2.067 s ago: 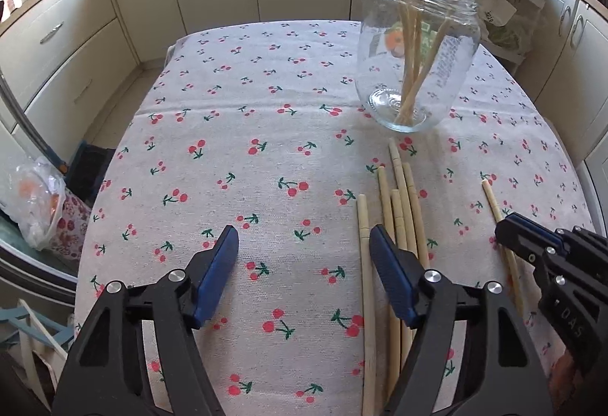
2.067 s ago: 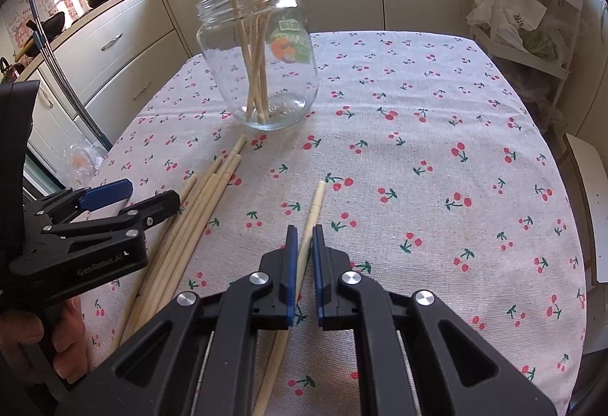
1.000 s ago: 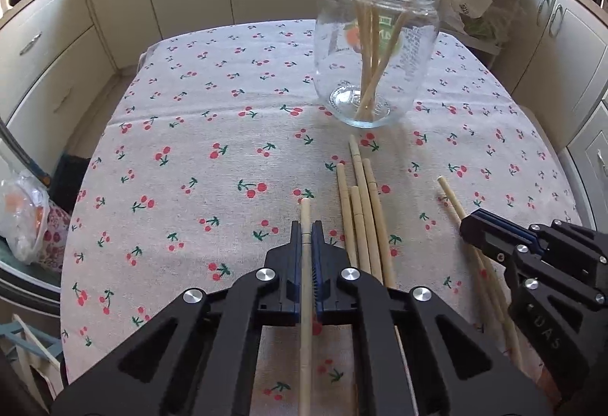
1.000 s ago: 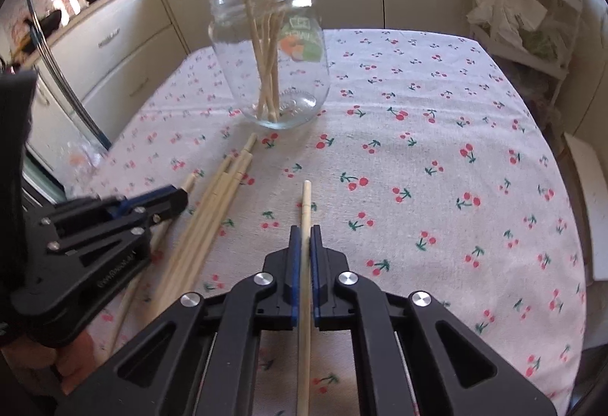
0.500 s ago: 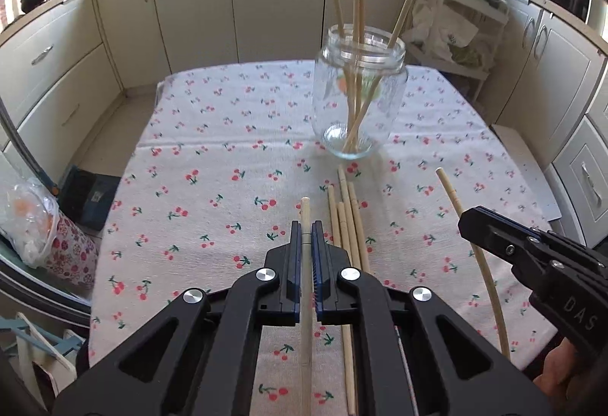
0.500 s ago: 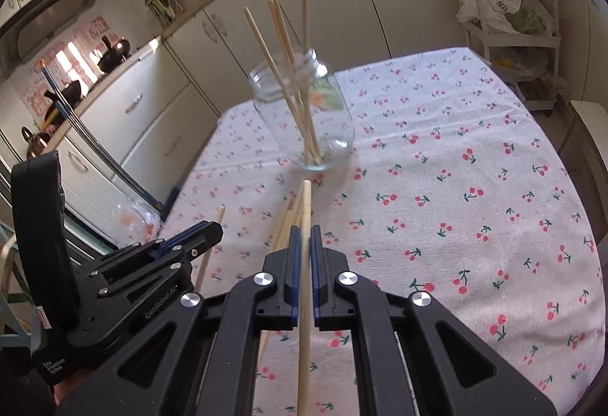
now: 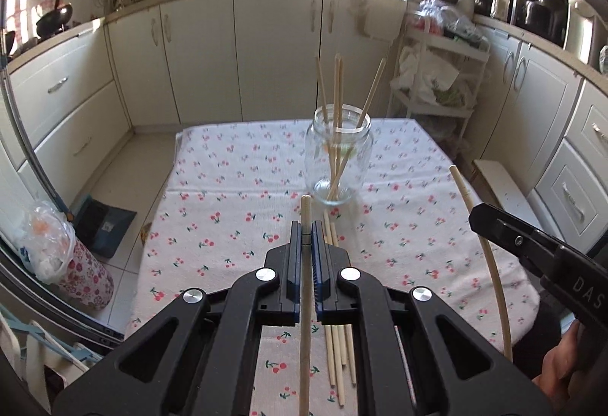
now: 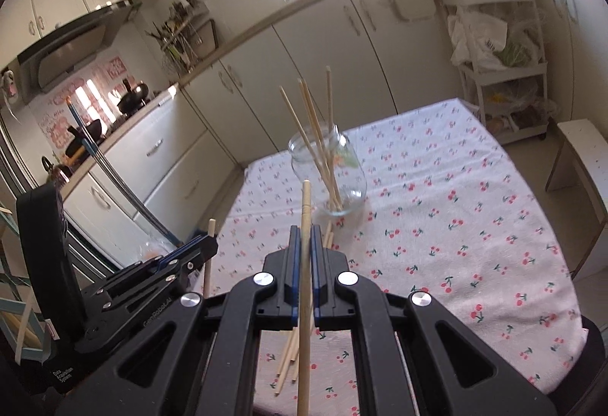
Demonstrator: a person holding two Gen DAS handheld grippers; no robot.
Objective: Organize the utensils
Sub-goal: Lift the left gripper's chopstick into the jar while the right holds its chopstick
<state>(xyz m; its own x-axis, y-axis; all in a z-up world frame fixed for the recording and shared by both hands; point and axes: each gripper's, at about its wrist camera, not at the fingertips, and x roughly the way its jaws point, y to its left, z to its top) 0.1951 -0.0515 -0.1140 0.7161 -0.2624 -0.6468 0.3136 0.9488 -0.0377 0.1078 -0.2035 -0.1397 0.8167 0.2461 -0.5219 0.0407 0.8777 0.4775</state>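
My left gripper (image 7: 305,230) is shut on a wooden chopstick (image 7: 305,286), held well above the cherry-print tablecloth (image 7: 235,210). My right gripper (image 8: 303,234) is shut on another chopstick (image 8: 304,302), also lifted; in the left wrist view that gripper (image 7: 473,214) sits at the right with its stick (image 7: 486,256) bowing downward. A clear glass jar (image 7: 337,165) stands on the far half of the table with several chopsticks upright in it. Several loose chopsticks (image 7: 338,340) lie on the cloth below my left gripper. From the right wrist view, the jar (image 8: 330,170) sits ahead and the left gripper (image 8: 197,246) is at the left.
Cream kitchen cabinets (image 7: 197,66) ring the table. A white trolley (image 7: 437,89) with bags stands beyond the table's right corner. A flowered bin with a plastic bag (image 7: 64,256) and a dark dustpan (image 7: 102,226) sit on the floor at the left. A white stool (image 8: 577,165) is right of the table.
Both grippers rose from the table, each with a chopstick clamped in it, and tilted up, so the jar looks smaller and farther. Two seconds ago the left gripper was open.
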